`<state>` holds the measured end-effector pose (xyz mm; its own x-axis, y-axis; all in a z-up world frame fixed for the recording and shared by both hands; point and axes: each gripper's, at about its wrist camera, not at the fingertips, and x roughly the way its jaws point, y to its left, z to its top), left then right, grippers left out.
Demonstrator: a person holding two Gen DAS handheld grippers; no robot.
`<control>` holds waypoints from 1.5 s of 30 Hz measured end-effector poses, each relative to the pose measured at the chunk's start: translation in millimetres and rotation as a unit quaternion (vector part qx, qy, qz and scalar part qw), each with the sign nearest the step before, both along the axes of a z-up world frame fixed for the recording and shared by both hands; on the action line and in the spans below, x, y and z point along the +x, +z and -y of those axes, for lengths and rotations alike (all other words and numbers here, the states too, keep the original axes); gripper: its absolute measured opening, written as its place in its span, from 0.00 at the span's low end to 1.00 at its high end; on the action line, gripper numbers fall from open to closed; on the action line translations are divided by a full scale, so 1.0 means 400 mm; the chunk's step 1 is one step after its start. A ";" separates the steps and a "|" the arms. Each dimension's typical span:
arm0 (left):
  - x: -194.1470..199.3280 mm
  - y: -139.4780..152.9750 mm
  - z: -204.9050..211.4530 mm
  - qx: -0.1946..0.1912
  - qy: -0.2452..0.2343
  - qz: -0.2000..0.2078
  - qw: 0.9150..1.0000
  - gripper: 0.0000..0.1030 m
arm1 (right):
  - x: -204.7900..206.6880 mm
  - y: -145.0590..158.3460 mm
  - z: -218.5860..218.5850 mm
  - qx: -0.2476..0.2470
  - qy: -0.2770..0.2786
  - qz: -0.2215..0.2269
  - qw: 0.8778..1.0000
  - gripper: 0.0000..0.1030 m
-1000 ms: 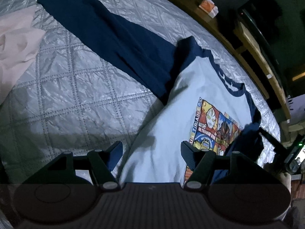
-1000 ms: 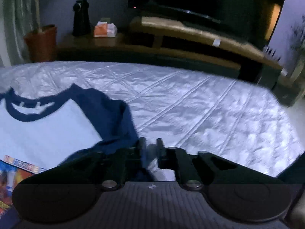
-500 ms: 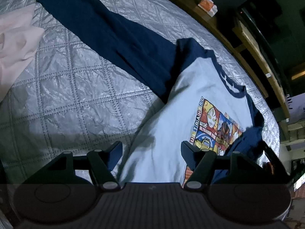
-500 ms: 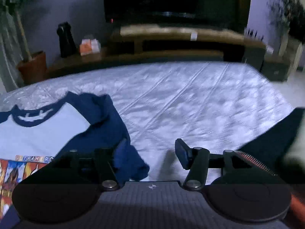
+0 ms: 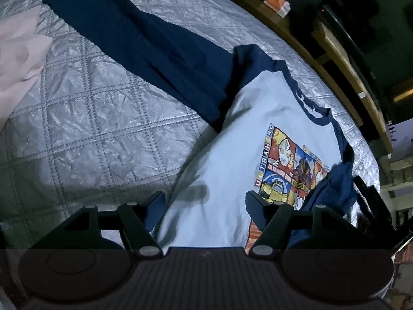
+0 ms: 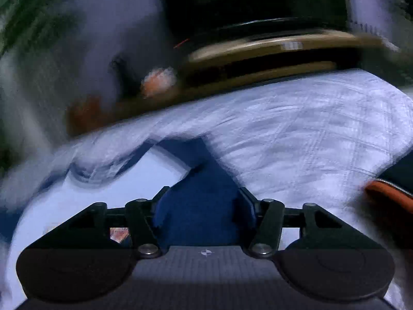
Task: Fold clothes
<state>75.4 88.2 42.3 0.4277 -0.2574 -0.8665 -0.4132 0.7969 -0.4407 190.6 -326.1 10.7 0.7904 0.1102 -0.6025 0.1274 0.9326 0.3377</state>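
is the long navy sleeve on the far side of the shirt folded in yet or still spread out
Spread out. The navy sleeve lies stretched full length across the quilted bedspread, away from the shirt body, not laid over it.

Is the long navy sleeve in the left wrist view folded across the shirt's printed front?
No, the navy sleeve lies stretched out over the quilt, away from the print.

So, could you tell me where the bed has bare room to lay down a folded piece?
Bare quilt lies between the pink cloth, the long navy sleeve and the shirt body. The bunched sleeve side, by the right gripper, is crowded.
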 end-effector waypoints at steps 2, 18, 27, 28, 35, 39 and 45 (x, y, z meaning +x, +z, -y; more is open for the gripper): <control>-0.001 0.002 0.003 0.000 -0.002 0.001 1.000 0.63 | -0.004 -0.009 0.035 0.004 -0.038 -0.011 0.999 0.66; 0.002 -0.007 0.021 0.011 -0.011 -0.003 1.000 0.63 | 0.033 0.005 0.011 -0.008 -0.037 0.012 0.999 0.62; 0.003 -0.013 0.029 0.016 -0.016 -0.007 1.000 0.64 | 0.128 -0.007 -0.111 0.015 0.086 -0.006 0.996 0.65; 0.003 -0.012 0.029 0.016 -0.016 -0.006 1.000 0.64 | 0.141 -0.005 -0.116 -0.012 0.077 -0.006 0.997 0.65; 0.009 -0.002 0.015 0.009 -0.006 0.000 1.000 0.64 | 0.100 0.038 -0.093 -0.031 0.034 0.020 0.999 0.68; -0.003 0.013 -0.010 0.033 0.025 0.006 0.999 0.64 | 0.035 0.005 -0.086 -0.007 0.038 0.002 0.999 0.81; -0.027 0.042 -0.103 0.064 0.105 0.010 0.992 0.63 | 0.002 0.042 -0.078 -0.118 -0.037 -0.014 0.992 0.74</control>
